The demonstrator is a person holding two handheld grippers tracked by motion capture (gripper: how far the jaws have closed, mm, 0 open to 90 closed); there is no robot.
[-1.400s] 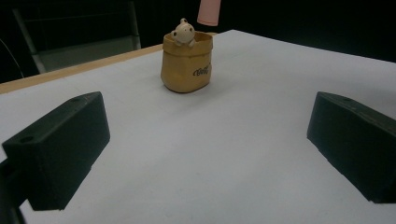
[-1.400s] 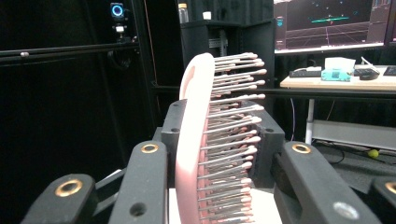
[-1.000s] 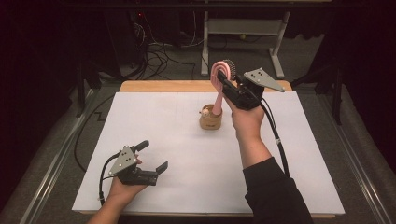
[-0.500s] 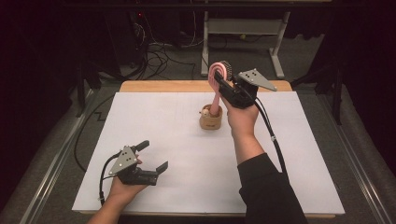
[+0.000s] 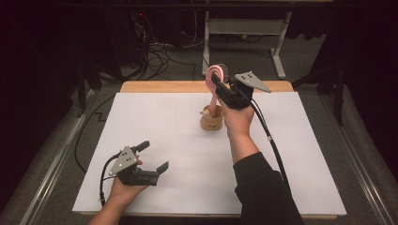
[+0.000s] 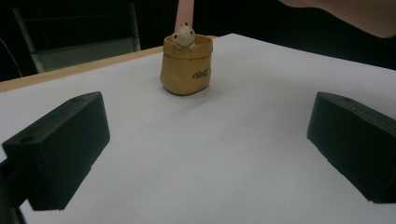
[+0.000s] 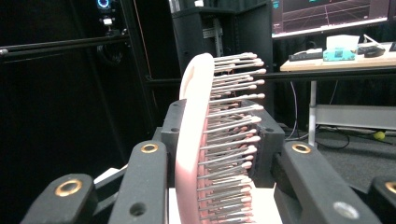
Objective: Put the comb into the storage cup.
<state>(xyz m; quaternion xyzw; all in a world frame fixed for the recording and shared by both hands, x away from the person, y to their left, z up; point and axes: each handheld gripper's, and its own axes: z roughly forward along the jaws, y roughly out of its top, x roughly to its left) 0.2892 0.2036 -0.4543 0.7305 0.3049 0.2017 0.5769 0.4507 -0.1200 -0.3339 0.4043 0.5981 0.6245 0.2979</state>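
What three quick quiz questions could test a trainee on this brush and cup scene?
1. True or false: the right hand-held gripper is shut on the pink brush.
2. Where does the brush handle's lower end sit? A) flat on the white table B) in the tan cup C) between the left hand-held gripper's jaws
3. Fill in: the left hand-held gripper has its jaws ____ with nothing between them.

Key: 1 true. 2 B. 3 open.
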